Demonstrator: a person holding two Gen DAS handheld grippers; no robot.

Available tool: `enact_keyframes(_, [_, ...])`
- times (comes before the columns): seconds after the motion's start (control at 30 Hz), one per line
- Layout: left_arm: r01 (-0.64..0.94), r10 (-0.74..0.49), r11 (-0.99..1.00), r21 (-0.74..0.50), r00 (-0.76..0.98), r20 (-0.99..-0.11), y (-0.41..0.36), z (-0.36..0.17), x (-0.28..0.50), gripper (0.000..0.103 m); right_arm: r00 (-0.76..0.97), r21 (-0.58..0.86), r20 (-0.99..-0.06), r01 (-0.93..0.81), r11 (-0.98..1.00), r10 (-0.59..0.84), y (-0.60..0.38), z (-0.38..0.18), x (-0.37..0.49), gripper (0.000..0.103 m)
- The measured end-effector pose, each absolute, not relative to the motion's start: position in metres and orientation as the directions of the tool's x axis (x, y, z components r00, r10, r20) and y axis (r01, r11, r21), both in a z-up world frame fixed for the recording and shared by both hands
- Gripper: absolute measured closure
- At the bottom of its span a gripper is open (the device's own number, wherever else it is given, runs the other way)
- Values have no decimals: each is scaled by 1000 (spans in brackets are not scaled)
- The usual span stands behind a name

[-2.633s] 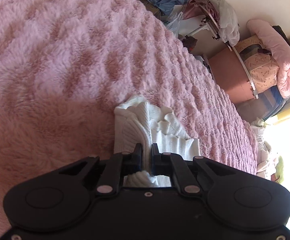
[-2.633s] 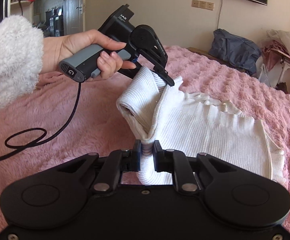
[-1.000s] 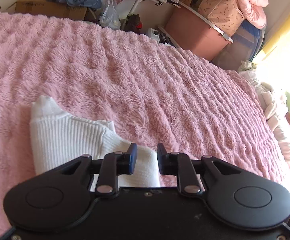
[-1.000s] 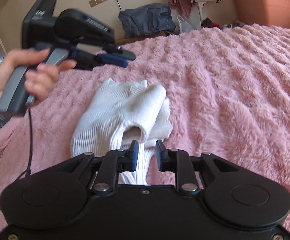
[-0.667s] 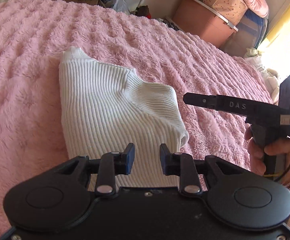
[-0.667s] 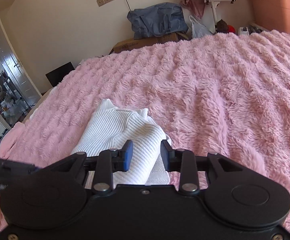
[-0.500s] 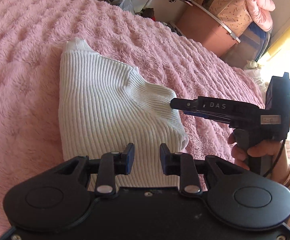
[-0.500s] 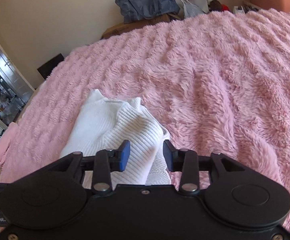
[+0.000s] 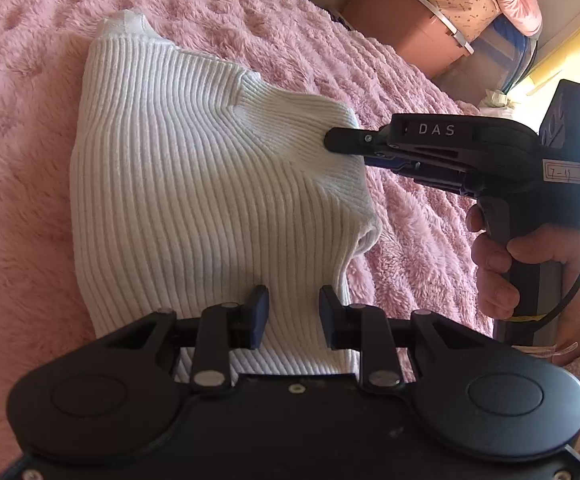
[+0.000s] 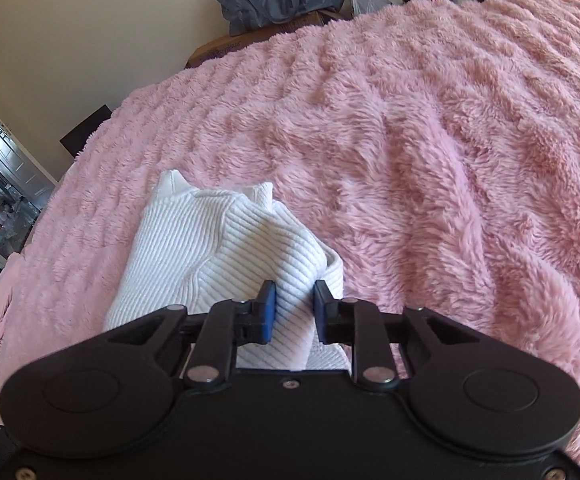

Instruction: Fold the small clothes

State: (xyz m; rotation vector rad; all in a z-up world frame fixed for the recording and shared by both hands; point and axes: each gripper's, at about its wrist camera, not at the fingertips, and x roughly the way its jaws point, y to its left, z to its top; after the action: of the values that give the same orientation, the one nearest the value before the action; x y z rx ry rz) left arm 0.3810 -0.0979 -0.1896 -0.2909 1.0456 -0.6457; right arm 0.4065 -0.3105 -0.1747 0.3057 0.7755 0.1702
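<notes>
I see my left gripper (image 9: 293, 312) with jaws apart over the near edge of the white ribbed garment (image 9: 194, 184), gripping nothing. My right gripper (image 10: 293, 307) has just been closing; its jaws pinch the garment's rolled edge. The garment lies folded on the pink fleece blanket (image 10: 429, 140).

- Left gripper (image 9: 293, 310): matte black, blue-edged pads, silver pivot screws
- Right gripper (image 9: 331, 141): black, "DAS" lettering, grey handle, black cable
- Right hand (image 9: 529, 256): thin wrist band
</notes>
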Motion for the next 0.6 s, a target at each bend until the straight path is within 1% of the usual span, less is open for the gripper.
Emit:
enact_keyframes(0.1, [370,-611,785,-497,332,-718,-105,-188,385,77,725,306,-645,-47,951,243,-310,-169,408,83])
enact_keyframes(0.2, [372,-610,784,-498,311,-729,-113,-195,387,76,708,289,-673,-12,957,212,-313,-184,418,84])
enact_keyframes(0.27, [383,-601,788,-483,309,-737,-117,-200,386,76,696,302,-687,12,953,209,-319,-198,422,84])
enact_keyframes(0.4, [380,-587,798,-468,313,-747,-121,-202,385,76,701,320,-678,12,947,220,-325,-208,420,84])
enact_keyframes(0.47, [377,-584,801,-465,321,-745,-120,-196,384,76,707,304,-674,5,953,212,-324,-204,418,81])
enact_keyframes(0.53, [380,-583,803,-458,345,-735,-116,-186,381,76,732,289,-652,1,957,196,-324,-194,412,65])
enact_keyframes(0.6, [387,-588,802,-456,375,-716,-110,-173,378,75,762,264,-623,-12,964,180,-323,-179,403,64])
